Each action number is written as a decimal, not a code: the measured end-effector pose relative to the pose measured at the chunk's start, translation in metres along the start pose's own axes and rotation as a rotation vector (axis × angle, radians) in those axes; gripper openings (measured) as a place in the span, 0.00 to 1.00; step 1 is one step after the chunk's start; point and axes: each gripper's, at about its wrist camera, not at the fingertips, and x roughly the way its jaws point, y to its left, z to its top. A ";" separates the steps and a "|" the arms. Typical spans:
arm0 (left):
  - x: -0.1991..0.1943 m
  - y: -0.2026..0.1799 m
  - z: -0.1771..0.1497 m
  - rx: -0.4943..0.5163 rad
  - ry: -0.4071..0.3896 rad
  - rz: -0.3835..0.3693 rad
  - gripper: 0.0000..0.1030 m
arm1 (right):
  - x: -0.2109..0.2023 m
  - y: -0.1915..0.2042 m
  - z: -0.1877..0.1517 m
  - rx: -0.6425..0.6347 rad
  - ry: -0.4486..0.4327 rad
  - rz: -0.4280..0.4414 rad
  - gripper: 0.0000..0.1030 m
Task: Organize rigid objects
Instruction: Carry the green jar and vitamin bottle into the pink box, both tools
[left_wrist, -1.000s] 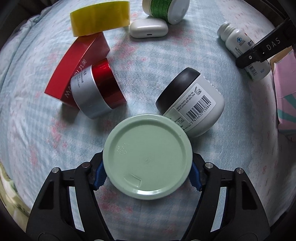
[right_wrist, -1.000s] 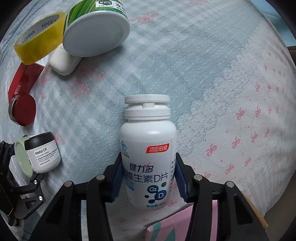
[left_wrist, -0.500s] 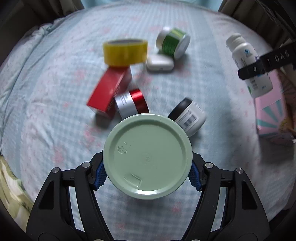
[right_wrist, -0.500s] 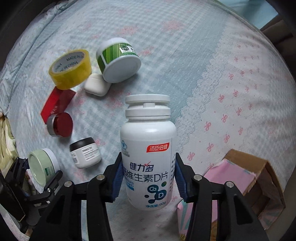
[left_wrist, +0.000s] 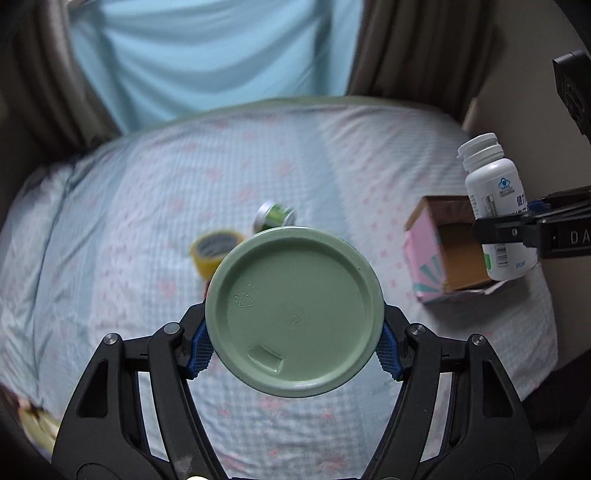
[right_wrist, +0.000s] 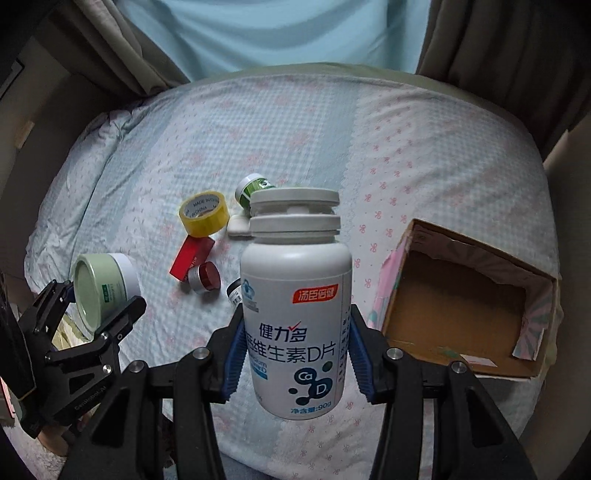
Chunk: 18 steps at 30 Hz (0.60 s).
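Observation:
My left gripper (left_wrist: 293, 350) is shut on a pale green jar (left_wrist: 293, 314), held high above the bed; the jar also shows in the right wrist view (right_wrist: 103, 291). My right gripper (right_wrist: 295, 354) is shut on a white vitamin bottle (right_wrist: 295, 314), also lifted; the bottle shows in the left wrist view (left_wrist: 495, 206) in front of the open cardboard box (left_wrist: 450, 251). On the bed lie a yellow tape roll (right_wrist: 203, 214), a green jar (right_wrist: 251, 188), a white earbud case (right_wrist: 238, 225), a red box (right_wrist: 192, 254), a red-lidded jar (right_wrist: 205, 277) and a black-lidded jar (right_wrist: 234, 291), partly hidden.
The open box (right_wrist: 461, 306) with pink sides lies on the bed's right edge. The bed sheet (right_wrist: 295, 140) is light blue with pink bows. Curtains (right_wrist: 277, 33) hang behind the bed. The bed's front and right edges drop off.
Both grippers have risen high and pulled back from the bed, each still holding its object. The items on the bed now look much smaller, and the curtains and open box have come into view.

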 end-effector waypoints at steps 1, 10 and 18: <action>-0.005 -0.009 0.008 0.024 -0.013 -0.014 0.65 | -0.009 -0.005 -0.003 0.010 -0.015 -0.009 0.45; -0.023 -0.117 0.062 0.158 -0.080 -0.158 0.65 | -0.077 -0.091 -0.034 0.159 -0.132 -0.060 0.45; 0.002 -0.226 0.106 0.193 -0.043 -0.228 0.65 | -0.097 -0.194 -0.056 0.255 -0.135 -0.089 0.45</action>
